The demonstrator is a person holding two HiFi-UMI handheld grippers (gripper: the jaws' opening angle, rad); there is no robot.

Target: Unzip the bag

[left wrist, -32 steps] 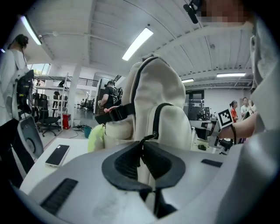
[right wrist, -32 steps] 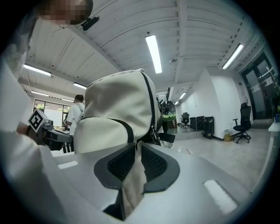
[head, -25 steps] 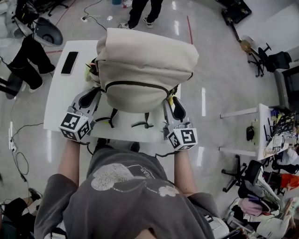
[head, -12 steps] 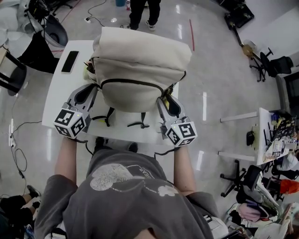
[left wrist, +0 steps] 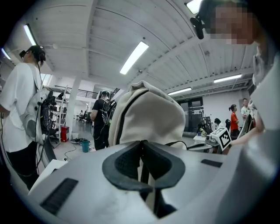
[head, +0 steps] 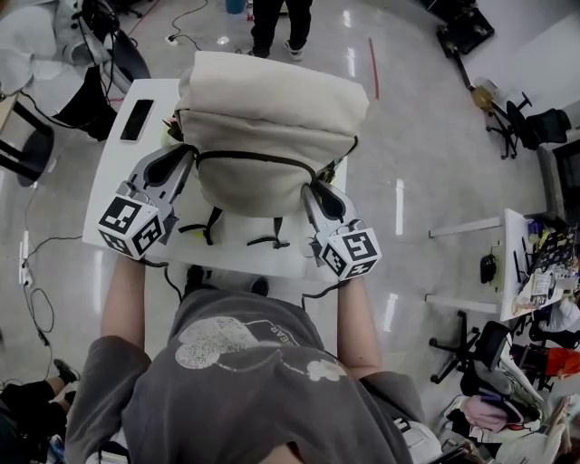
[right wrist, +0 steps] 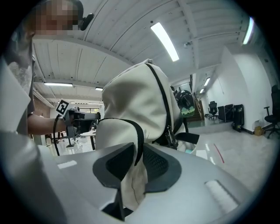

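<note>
A cream backpack (head: 272,118) stands on the white table (head: 118,190), its dark zipper (head: 258,159) arching over the front pocket. My left gripper (head: 186,156) is at the pocket's left end. In the left gripper view its jaws (left wrist: 142,146) are pressed together on a thin dark strip and cream fabric of the backpack (left wrist: 153,118). My right gripper (head: 313,186) is at the pocket's right end. Its jaws (right wrist: 138,151) are closing, with a fold of cream fabric and the black zipper edge (right wrist: 139,135) pinched between the pads.
A black phone (head: 137,119) lies at the table's far left. The bag's black straps (head: 272,240) trail toward the near table edge. A person (head: 276,18) stands beyond the table, and another (head: 36,45) is at the far left. A cluttered desk (head: 507,263) stands to the right.
The right gripper's jaws have come together on the bag's fabric. The left gripper has lifted and shifted a little to the left. The bag has barely moved.
</note>
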